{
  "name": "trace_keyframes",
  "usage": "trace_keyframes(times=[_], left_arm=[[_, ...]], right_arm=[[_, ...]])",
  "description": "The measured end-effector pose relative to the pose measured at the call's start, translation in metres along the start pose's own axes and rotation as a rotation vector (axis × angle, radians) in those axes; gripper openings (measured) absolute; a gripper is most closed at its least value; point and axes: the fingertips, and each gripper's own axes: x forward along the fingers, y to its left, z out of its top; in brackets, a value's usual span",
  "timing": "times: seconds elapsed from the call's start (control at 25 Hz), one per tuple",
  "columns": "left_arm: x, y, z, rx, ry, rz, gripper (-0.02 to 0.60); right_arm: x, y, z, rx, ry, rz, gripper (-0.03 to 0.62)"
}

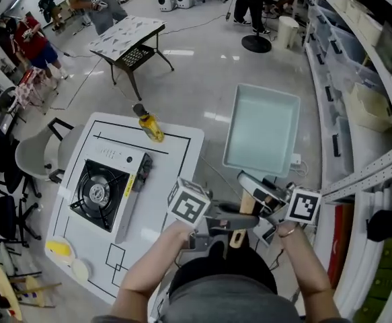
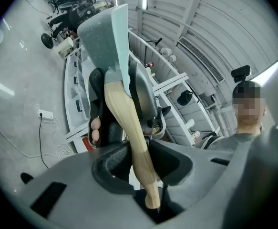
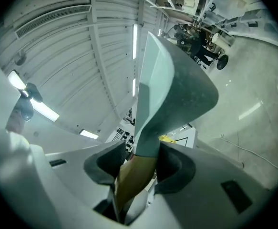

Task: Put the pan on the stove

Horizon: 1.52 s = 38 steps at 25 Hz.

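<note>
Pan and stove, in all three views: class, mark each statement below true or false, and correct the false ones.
1. The pan is square and pale green. True.
2. The pan sits on the stove. False: it is held in the air over the floor, beside the white table, and the burner is bare.
3. The left hand-held gripper and the right hand-held gripper both clamp the pan's wooden handle. True.
4. The stove stands on the floor. False: it stands on the white table.
</note>
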Motion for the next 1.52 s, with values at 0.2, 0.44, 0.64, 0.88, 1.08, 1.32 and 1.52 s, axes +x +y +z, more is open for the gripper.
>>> trace_keyframes(times=[0.2, 0.44, 0.64, 0.88, 1.08, 1.32, 1.52], left_arm=[[-0.012, 0.011, 0.037, 0.024, -0.117, 0.063, 0.1], [-0.034, 0.013, 0.071, 0.064, -0.276, 0.157, 0.1], [-0.062, 0.01, 0.076, 0.094, -0.448, 0.245, 0.1], [-0.104, -0.003, 0.062, 0.108, -0.659, 0.362, 0.1], [-0.145, -0.012, 0.033, 0.103, -0.826, 0.463, 0.1], [-0.196, -0.019, -0.01, 0.08, -1.012, 0.548, 0.1], [-0.23, -0.018, -0.034, 0.043, -1.129, 0.579, 0.1]], right_arm=[[0.032, -0.004, 0.02, 0.005, 0.111, 0.072, 0.176], [0.074, 0.006, 0.028, -0.027, 0.282, 0.182, 0.178], [0.107, 0.024, 0.005, -0.019, 0.448, 0.292, 0.178], [0.14, 0.054, -0.044, -0.015, 0.642, 0.423, 0.178], [0.164, 0.078, -0.106, 0.011, 0.825, 0.53, 0.178], [0.188, 0.099, -0.182, 0.056, 1.007, 0.615, 0.178], [0.203, 0.104, -0.229, 0.096, 1.133, 0.633, 0.178]])
